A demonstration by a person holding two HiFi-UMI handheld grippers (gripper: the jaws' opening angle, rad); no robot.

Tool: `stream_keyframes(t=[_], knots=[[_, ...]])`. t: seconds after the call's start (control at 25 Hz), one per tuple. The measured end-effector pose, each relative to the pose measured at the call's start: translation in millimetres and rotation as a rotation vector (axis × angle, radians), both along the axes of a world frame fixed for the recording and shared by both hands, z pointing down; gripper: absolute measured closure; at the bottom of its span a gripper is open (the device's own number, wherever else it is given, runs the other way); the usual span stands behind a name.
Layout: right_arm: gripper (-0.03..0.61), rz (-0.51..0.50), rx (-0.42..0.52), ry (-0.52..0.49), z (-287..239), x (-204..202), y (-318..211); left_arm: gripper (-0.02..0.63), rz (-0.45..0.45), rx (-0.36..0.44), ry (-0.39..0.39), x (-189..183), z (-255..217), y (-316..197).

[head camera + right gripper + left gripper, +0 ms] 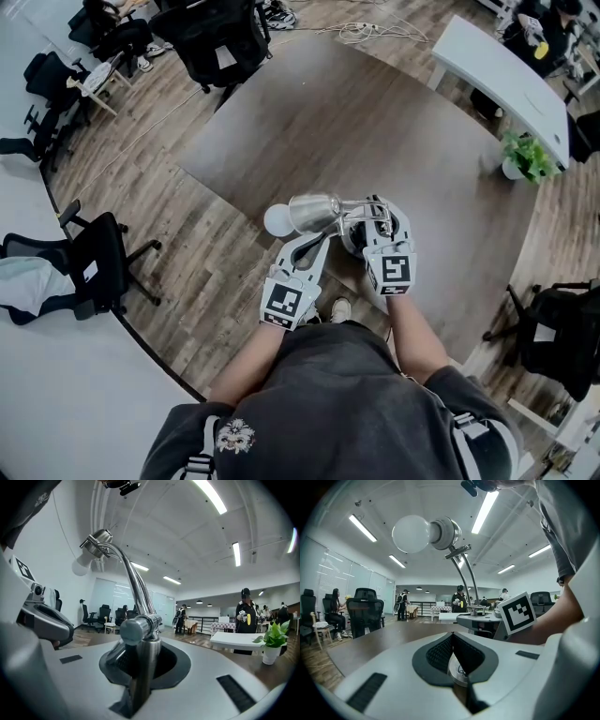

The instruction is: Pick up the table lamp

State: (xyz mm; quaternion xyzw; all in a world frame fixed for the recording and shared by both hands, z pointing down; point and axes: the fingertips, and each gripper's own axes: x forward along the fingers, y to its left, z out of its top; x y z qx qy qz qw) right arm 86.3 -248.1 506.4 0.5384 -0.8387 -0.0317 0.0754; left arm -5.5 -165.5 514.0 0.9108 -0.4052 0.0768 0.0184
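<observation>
From above, we see a person (328, 412) standing at the near edge of a large dark table (375, 122), with a gripper in each hand. Between the two grippers is a chrome lamp (314, 212), just in front of the person and at the table's near edge. The left gripper (314, 246) reaches in from the lower left and the right gripper (373, 232) from the lower right; the two sit close side by side. The lamp's round white bulb (278, 220) points to the left of the view, out of a shiny shade (446, 531); a curved double arm (133, 581) runs from the shade to an upright post (140, 667) on the right.

In the right gripper view, the jaws are pinched on that post, just under its knuckle joint; from there the arm sweeps up and left to the bulb, high above. In the left gripper view, the jaws are pressed onto a small shiny metal part low between them. We think it belongs to the lamp's base, though the view is too tight to be sure; the bulb hangs overhead here too. We cannot tell whether the lamp's foot rests on the table or is clear of it.

Around the table lies a wood floor (216, 262), with black office chairs (98, 253) to the left; a long white table (506, 70) stands at the upper right, with a green potted plant (527, 157) near its end.
</observation>
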Motion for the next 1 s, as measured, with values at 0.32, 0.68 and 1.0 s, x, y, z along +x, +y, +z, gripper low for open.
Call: stream_keyframes(t=[0.32, 0.68, 1.0], knots=[[0.517, 0.001, -0.017, -0.002, -3, -2, 2, 0.606, 0.008, 0.004, 0.003, -2, -2, -1], [0.517, -0.008, -0.012, -0.007, -33, -1, 6, 0.606, 0.021, 0.018, 0.01, 3, -9, -5], [0.516, 0.038, -0.005, -0.057, -81, 7, 6, 0.606, 0.006, 0.071, 0.052, -4, -42, -16]])
